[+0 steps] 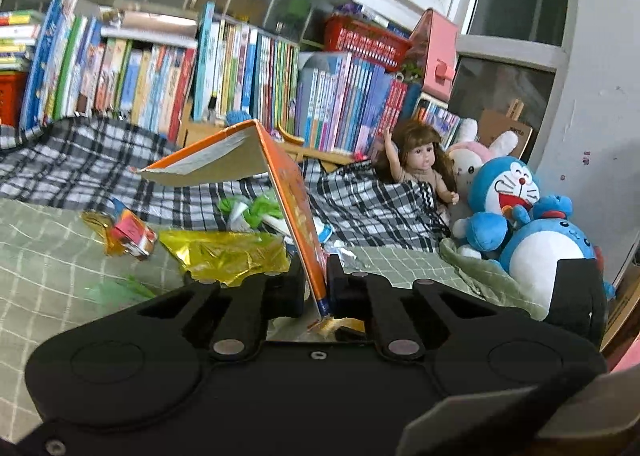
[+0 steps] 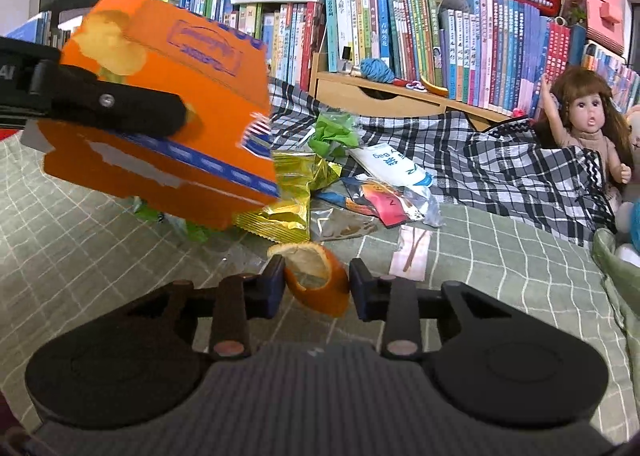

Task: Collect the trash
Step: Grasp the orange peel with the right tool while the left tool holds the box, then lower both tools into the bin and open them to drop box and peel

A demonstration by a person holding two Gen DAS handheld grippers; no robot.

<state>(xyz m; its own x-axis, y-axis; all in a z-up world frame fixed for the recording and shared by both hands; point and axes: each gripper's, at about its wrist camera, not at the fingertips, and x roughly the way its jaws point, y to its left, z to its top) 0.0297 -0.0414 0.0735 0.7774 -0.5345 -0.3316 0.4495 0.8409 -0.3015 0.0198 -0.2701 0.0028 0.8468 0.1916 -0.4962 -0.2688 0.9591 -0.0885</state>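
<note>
My left gripper (image 1: pixel 317 280) is shut on the edge of an orange cardboard box (image 1: pixel 296 204), which is lifted off the bed with its flap open. The right wrist view shows the same box (image 2: pixel 168 128) at upper left, with a left finger (image 2: pixel 120 104) clamped across it. My right gripper (image 2: pixel 318 280) is low over the green checked sheet (image 2: pixel 500 264), and its pads touch both sides of a curled orange peel (image 2: pixel 320 276). Behind it lie gold wrappers (image 2: pixel 292 192), a green wrapper (image 2: pixel 334 128), a white bag (image 2: pixel 396 166) and a pink packet (image 2: pixel 384 202).
A black-and-white plaid blanket (image 2: pixel 480 160) is bunched behind the litter. A long row of books (image 2: pixel 400 24) and a wooden drawer unit (image 2: pixel 380 92) line the back. A doll (image 2: pixel 588 124) and blue plush toys (image 1: pixel 532 240) sit at the right. A small carton (image 1: pixel 132 234) lies left.
</note>
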